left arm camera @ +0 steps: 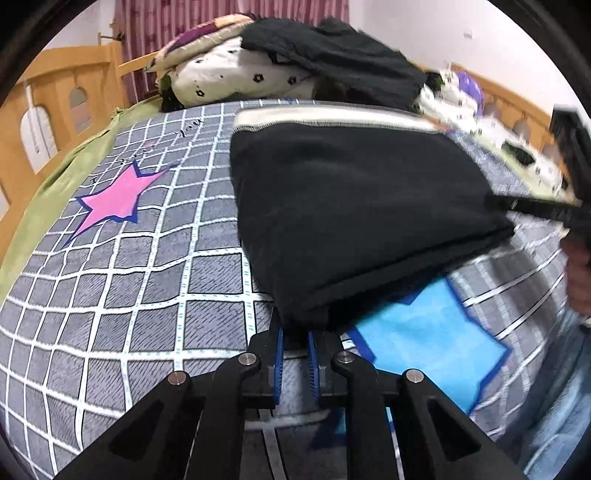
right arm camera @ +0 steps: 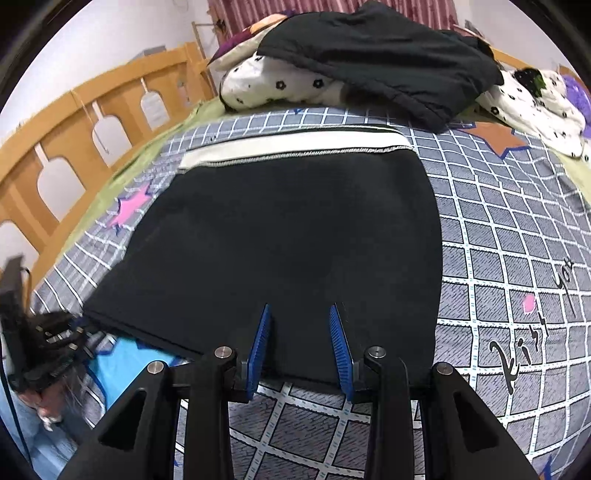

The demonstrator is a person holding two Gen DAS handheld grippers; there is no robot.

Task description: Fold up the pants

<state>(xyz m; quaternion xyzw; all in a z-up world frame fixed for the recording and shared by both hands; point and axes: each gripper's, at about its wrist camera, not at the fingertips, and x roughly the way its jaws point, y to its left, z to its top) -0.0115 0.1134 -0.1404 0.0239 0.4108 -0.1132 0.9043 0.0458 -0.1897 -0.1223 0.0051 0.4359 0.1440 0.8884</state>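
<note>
Black pants (right arm camera: pixel 288 236) of soft, matte, fleecy knit, folded into a thick rough rectangle with a pale ribbed waistband (right arm camera: pixel 295 147) along the far edge, lying flat in the middle of the bed. Beneath: a grey bedsheet (left arm camera: pixel 129 280) with a white grid, a pink star (left arm camera: pixel 110 206) and a bright blue star (left arm camera: pixel 436 332) (the blue one partly covered by the near corner of the fabric). Left gripper (left arm camera: pixel 295 332), black angular frame with ribbed blue pads, jaws drawn narrow and pinching the near left corner of the pants. Right gripper (right arm camera: pixel 301 332) at the near right edge, blue pads standing partly apart with the dark cloth between them; whether they press on it, cannot tell. Further back: a lumpy white floral quilt (right arm camera: pixel 280 88) with another dark garment (right arm camera: pixel 388 62) draped over it, a smooth wooden bed rail (right arm camera: pixel 74 147) with arched cut-outs, striped curtains (left arm camera: pixel 221 14).
</note>
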